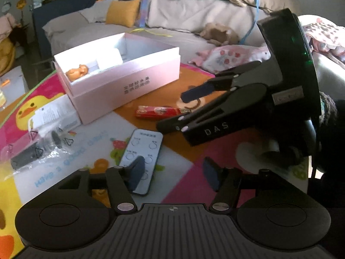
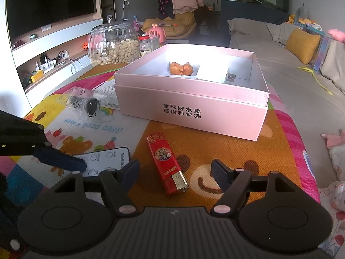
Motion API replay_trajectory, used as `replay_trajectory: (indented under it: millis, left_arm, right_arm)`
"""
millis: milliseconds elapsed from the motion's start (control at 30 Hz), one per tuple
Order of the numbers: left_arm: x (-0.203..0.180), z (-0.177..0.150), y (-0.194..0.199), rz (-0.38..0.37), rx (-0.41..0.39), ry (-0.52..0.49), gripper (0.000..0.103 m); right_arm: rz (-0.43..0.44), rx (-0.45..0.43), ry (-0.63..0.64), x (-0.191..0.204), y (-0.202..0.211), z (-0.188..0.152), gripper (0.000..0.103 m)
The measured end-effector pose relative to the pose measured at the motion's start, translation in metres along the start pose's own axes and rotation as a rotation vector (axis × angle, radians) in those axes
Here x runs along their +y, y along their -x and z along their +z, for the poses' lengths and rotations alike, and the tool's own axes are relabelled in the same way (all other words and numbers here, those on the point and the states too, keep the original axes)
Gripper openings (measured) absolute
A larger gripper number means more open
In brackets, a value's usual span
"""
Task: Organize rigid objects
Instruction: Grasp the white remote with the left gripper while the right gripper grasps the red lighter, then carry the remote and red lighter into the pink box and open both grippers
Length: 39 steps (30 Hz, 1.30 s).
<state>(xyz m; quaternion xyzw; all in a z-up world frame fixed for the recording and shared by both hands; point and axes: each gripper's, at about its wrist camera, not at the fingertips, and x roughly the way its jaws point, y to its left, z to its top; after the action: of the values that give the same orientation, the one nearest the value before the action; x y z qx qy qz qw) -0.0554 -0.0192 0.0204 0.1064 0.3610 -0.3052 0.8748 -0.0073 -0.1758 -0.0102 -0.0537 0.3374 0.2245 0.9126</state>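
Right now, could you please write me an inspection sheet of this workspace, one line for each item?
Surface: colourful cartoon play mat, flat.
Job's things: open pink box already holding an orange figurine and a white box; red lighter and white remote lie on the mat.
Clutter: plastic bag of small black parts, leaflet under it.
Grippers: left gripper open over the remote, empty; right gripper open astride the lighter, not pressing it.
Cables: a black cable by the right gripper's handle, in the left wrist view.
Surroundings: beige sofa, snack jar, TV.
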Motion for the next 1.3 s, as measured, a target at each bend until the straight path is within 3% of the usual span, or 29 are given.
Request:
replay_trajectory:
  millis: [133,267,333,400,433,467,567,700,833,900,1133,1300]
  left_arm:
    - [0.012,0.001,-0.001,0.153,-0.025,0.008,0.061]
    - [0.023,0.001,-0.015,0.128,0.006,0.067,0.066]
    - [0.022,0.002,-0.019,0.137,-0.012,0.072,0.065]
    - [0.022,0.001,-0.02,0.138,-0.028,0.061,0.064]
    - [0.025,0.001,-0.02,0.145,-0.035,0.066,0.057]
    - [0.029,0.0,-0.018,0.172,-0.041,0.082,0.044]
    - [0.043,0.001,-0.016,0.276,-0.042,0.13,0.044]
    - [0.052,-0.001,-0.011,0.25,-0.041,0.233,0.044]
    - [0.044,-0.003,-0.01,0.275,-0.053,0.228,0.044]
    - [0.046,-0.005,-0.008,0.271,-0.06,0.258,0.044]
    - [0.041,-0.011,-0.003,0.269,-0.074,0.257,0.043]
    - [0.043,-0.01,0.017,0.172,-0.158,0.303,0.043]
  right_arm:
    - [0.001,0.0,-0.001,0.0,0.0,0.0,0.074]
    - [-0.001,-0.004,-0.004,0.0,0.001,0.0,0.072]
    - [-0.032,-0.011,-0.015,0.0,0.002,0.001,0.055]
    - [-0.075,-0.011,-0.025,0.002,0.003,0.001,0.044]
    - [-0.087,-0.006,-0.035,0.002,0.003,0.003,0.038]
    - [-0.105,0.004,-0.053,0.002,0.003,0.004,0.034]
    - [-0.139,0.032,-0.078,0.001,0.004,0.008,0.029]
    - [-0.119,0.064,-0.079,0.009,-0.002,0.016,0.031]
    - [-0.152,0.068,-0.063,0.013,-0.017,0.025,0.03]
    - [-0.161,0.087,-0.046,0.02,-0.017,0.028,0.023]
    - [-0.087,0.073,-0.048,0.029,0.012,0.021,0.023]
    - [-0.084,0.002,-0.072,0.024,0.039,0.026,0.023]
